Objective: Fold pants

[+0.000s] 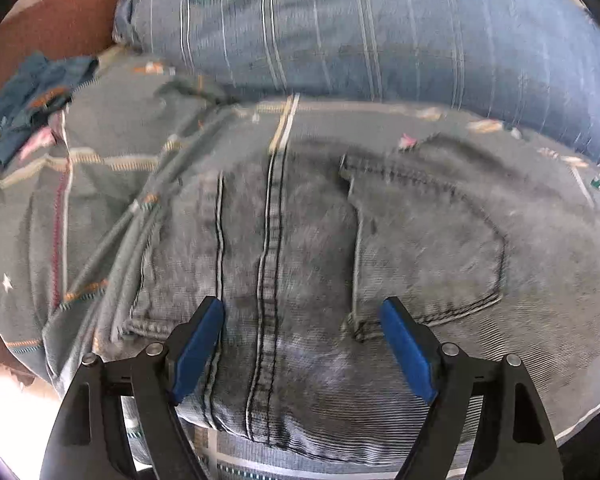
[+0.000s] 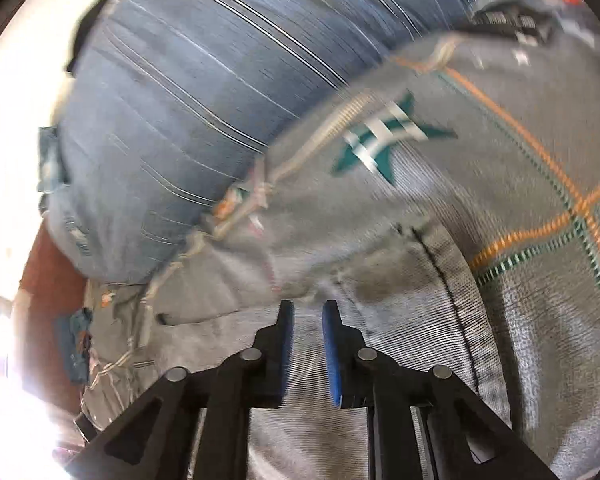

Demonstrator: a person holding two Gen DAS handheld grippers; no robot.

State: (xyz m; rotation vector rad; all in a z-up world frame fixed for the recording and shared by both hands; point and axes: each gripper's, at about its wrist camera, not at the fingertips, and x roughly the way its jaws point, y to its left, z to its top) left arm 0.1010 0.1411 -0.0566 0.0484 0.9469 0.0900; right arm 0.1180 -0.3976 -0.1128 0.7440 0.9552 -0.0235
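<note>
Grey-blue jeans point(image 1: 308, 240) lie flat on the bed, seat side up, with a back pocket point(image 1: 424, 248) and the centre seam point(image 1: 272, 240) showing. My left gripper point(image 1: 302, 306) hovers over the seat near the folded front edge, jaws wide open astride the centre seam, nothing between the pads. In the right wrist view, blurred by motion, my right gripper point(image 2: 308, 306) is above another part of the jeans point(image 2: 404, 292), beside a dark side seam. Its blue pads stand a narrow gap apart and grip no cloth.
The grey bedspread point(image 1: 100, 208) with plaid lines and stars point(image 2: 388, 136) lies under the jeans. A blue striped pillow point(image 1: 380, 32) point(image 2: 200, 80) lies along the far side. A crumpled blue cloth point(image 1: 32, 96) sits at the far left by brown wood point(image 1: 72, 12).
</note>
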